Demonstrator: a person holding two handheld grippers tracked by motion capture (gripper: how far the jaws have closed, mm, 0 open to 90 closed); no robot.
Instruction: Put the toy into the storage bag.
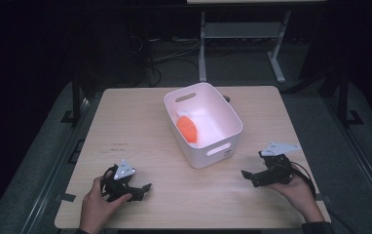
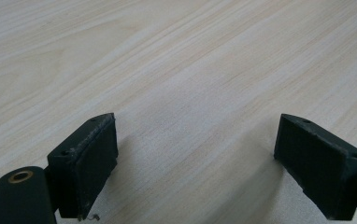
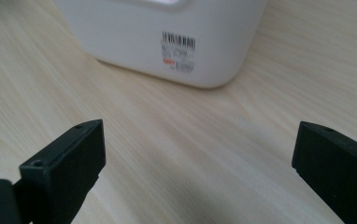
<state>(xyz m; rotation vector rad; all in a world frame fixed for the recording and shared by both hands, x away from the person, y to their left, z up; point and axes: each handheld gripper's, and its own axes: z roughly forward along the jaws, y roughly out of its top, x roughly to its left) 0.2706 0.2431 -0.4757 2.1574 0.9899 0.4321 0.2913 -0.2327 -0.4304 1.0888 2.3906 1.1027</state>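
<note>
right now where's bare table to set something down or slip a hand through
Bare wood runs along the table left of the white bin, and between the left tool and right tool in front of it. The strip right of the bin is narrower. The bin holds an orange object.

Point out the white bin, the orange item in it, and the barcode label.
white bin (image 1: 223, 127), high view, right rim.
orange item (image 1: 188, 127), high view, middle of its top face, inside the bin.
barcode label (image 3: 178, 50), right gripper view, centre of the sticker on the bin's wall.
</note>
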